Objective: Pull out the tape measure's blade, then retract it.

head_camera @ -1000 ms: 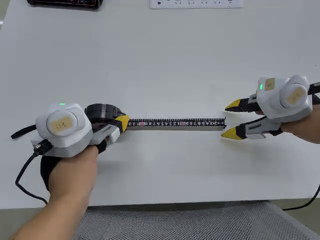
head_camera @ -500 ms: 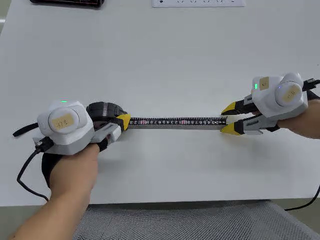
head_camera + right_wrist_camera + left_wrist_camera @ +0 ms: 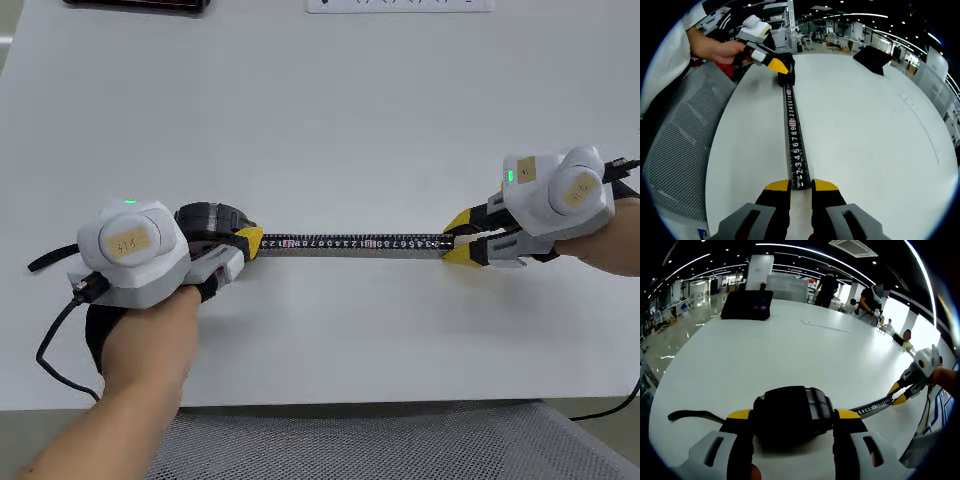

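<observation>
A black tape measure case [image 3: 210,220] sits on the white table [image 3: 330,120] at the left, and my left gripper [image 3: 240,245] is shut on it. In the left gripper view the case [image 3: 792,412] sits between the yellow-tipped jaws. Its black blade [image 3: 350,243] lies pulled out flat to the right along the table. My right gripper [image 3: 458,240] is shut on the blade's end. Seen from the right gripper [image 3: 801,186], the blade [image 3: 794,135] runs straight away to the case [image 3: 789,67].
A dark device [image 3: 135,4] and a white power strip [image 3: 400,4] lie at the table's far edge. A mesh chair seat [image 3: 380,445] sits below the near edge. The case's strap [image 3: 45,260] and a cable [image 3: 50,350] trail at the left.
The right gripper stood open around the blade's end a second ago; its jaws have shut on it. The left gripper and case have stayed put.
</observation>
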`<state>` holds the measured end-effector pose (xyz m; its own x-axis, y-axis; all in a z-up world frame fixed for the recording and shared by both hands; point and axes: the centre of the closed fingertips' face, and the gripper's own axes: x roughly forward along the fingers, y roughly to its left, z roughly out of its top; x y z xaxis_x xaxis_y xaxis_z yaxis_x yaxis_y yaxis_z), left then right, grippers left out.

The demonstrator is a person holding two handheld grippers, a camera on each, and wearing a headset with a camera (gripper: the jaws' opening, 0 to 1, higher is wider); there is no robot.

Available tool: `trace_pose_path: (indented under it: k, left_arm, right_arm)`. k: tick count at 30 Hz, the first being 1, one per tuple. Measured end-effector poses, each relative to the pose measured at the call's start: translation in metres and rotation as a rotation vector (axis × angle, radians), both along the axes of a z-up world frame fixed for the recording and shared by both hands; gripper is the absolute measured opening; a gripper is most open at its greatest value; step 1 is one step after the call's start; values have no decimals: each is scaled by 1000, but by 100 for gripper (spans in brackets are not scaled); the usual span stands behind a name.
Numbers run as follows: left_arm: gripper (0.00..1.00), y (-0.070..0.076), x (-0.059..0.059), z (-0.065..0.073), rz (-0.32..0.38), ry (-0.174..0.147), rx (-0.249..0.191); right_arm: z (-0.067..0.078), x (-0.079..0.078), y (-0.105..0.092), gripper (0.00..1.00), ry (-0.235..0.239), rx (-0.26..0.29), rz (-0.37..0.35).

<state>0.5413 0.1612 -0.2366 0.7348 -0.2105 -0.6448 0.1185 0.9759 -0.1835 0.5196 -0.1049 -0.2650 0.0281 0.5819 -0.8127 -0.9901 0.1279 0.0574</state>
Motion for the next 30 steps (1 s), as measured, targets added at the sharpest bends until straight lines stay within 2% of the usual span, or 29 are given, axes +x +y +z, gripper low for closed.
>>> trace_pose_path:
  k: [11,30]
  left_arm:
    - [60,0,1,0,-2,-1,-14]
    - [58,0,0,-1,-12,14,4]
  right_arm:
    - [0,1,0,12,-14,3,-15]
    - [-1,1,-1,10,-27,-16,2]
